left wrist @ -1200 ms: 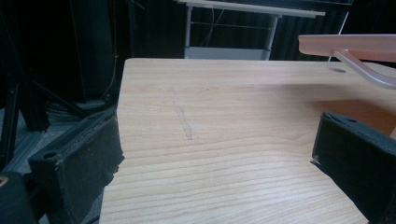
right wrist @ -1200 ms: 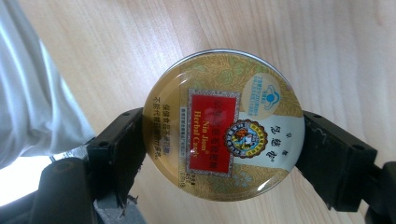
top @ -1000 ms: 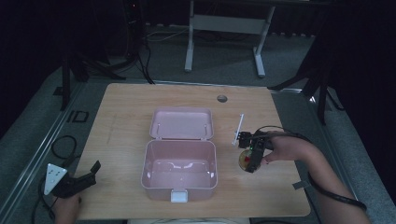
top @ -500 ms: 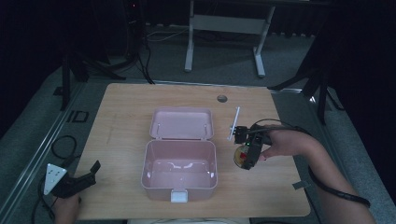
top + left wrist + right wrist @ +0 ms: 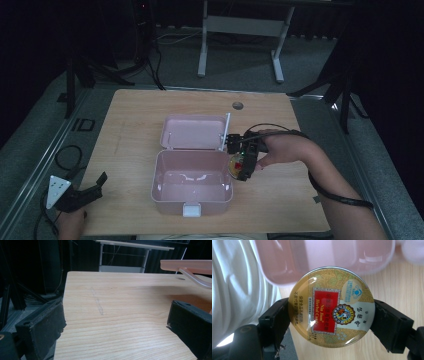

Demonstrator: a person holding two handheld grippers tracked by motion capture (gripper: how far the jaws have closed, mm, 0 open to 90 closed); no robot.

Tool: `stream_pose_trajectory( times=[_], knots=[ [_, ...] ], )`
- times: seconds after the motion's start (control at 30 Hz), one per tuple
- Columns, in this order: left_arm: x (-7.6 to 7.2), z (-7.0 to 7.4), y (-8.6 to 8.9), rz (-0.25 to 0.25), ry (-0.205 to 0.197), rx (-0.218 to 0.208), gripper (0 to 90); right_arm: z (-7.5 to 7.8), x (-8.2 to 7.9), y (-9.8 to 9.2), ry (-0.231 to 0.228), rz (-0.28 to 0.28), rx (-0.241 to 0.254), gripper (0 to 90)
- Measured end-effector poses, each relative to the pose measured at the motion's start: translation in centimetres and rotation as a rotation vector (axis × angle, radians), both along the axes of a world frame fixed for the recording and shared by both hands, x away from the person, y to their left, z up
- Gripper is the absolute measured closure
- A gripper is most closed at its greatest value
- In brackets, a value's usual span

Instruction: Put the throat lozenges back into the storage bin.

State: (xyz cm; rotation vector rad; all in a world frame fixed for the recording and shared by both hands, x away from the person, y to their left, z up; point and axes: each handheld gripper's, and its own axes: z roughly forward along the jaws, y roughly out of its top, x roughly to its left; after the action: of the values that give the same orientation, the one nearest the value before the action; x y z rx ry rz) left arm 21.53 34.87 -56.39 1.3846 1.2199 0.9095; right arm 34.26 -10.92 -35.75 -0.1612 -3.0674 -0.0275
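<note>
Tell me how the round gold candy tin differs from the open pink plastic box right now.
The round gold candy tin is small, shut and printed with a red label; the open pink plastic box is much larger, rectangular and plain, lid thrown back. The tin is clamped between the right gripper jaws beside the box's right wall, while the box rests on the wooden table, untouched. Both have glossy surfaces.

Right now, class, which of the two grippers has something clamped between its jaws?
The right gripper, beside the pink box, clamps a round gold candy tin. The left gripper, at the table's near left corner, has open, empty jaws.
</note>
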Motion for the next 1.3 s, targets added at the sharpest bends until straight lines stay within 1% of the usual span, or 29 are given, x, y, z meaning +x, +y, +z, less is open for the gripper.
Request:
stream_pose_trajectory(
  times=[0.1,0.27,0.33,0.43,0.63,0.7,0.83,0.9,0.93,1.03,1.2,1.27,1.3],
  knots=[
    [0.0,0.0,0.0,-0.001,-0.003,-0.005,2.0,-0.1,-0.3,1.4,0.004,0.025,0.000,20.5],
    [0.0,0.0,0.0,0.000,-0.004,-0.007,2.0,-0.3,-1.1,4.2,0.012,0.090,0.002,20.5],
    [0.0,0.0,0.0,-0.001,-0.004,-0.008,2.0,-0.4,-1.2,5.0,0.013,0.104,0.008,20.5],
    [0.0,0.0,0.1,-0.003,-0.003,-0.008,2.0,-0.6,-1.2,5.6,0.016,0.111,0.006,20.5],
    [0.0,0.0,0.0,-0.003,-0.003,-0.009,2.0,-1.7,-1.1,5.8,0.023,0.124,-0.004,20.5],
    [0.0,0.0,0.0,-0.004,-0.004,-0.006,2.0,-2.3,-1.0,5.9,0.028,0.132,0.006,20.5],
    [0.0,0.0,0.0,-0.004,-0.006,-0.009,2.0,-3.4,-0.9,6.0,0.029,0.141,-0.004,20.5],
    [0.0,0.0,0.0,-0.003,-0.004,-0.007,2.0,-3.4,-0.9,6.0,0.029,0.141,-0.004,20.5],
    [0.0,0.0,0.0,-0.004,-0.005,-0.010,2.0,-4.5,-0.7,6.2,0.036,0.146,-0.001,20.5],
    [0.0,0.0,0.0,-0.007,-0.001,-0.004,2.0,-5.7,-0.6,6.4,0.045,0.157,-0.002,20.5],
    [0.0,0.0,0.1,-0.005,-0.005,-0.008,2.0,-7.6,-0.7,6.7,0.061,0.175,-0.011,20.5],
    [0.0,0.0,0.1,-0.004,-0.005,-0.008,2.0,-8.3,-0.7,6.8,0.076,0.183,-0.015,20.5],
    [0.0,0.0,0.1,-0.004,-0.007,-0.008,2.0,-8.6,-0.7,6.9,0.074,0.189,-0.018,20.5]
  ],
)
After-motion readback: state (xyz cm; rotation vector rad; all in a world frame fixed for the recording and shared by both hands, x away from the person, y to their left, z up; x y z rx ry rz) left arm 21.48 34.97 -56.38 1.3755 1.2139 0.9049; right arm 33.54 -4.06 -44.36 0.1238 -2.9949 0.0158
